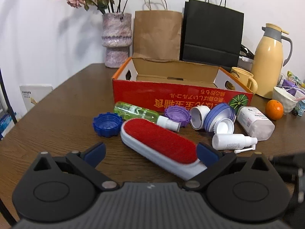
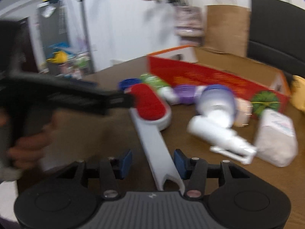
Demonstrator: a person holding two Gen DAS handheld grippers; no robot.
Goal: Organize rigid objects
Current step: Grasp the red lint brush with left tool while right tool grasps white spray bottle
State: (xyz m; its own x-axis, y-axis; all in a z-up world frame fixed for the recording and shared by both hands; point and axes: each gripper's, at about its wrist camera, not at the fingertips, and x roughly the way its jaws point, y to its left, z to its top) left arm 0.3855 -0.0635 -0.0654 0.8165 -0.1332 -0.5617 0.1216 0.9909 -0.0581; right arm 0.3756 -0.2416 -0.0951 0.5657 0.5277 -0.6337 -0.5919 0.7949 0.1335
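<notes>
A lint brush with a red pad [image 1: 160, 143] and a long grey handle [image 2: 156, 148] lies on the brown table. My left gripper [image 1: 151, 153] is open wide around the brush head, and the brush's near end lies against its right finger [image 1: 207, 154]. My right gripper [image 2: 152, 164] straddles the handle with its jaws open. The right pad [image 2: 179, 164] is at the handle and the left pad [image 2: 126, 164] stands apart from it. Behind the brush is an open red cardboard box [image 1: 181, 95]. In the blurred right wrist view a hand [image 2: 28, 145] holds the left gripper [image 2: 114, 99].
Between brush and box lie a blue cap [image 1: 107, 124], green spray bottle [image 1: 133, 111], purple cap [image 1: 177, 115], blue-rimmed container [image 1: 219, 118], white spray bottle [image 1: 232, 142] and translucent bottle [image 1: 255, 122]. An orange [image 1: 274, 109], bowl [image 1: 284, 99], mug [image 1: 242, 76], thermos [image 1: 268, 61], vase [image 1: 116, 38] and paper bags [image 1: 158, 34] stand behind.
</notes>
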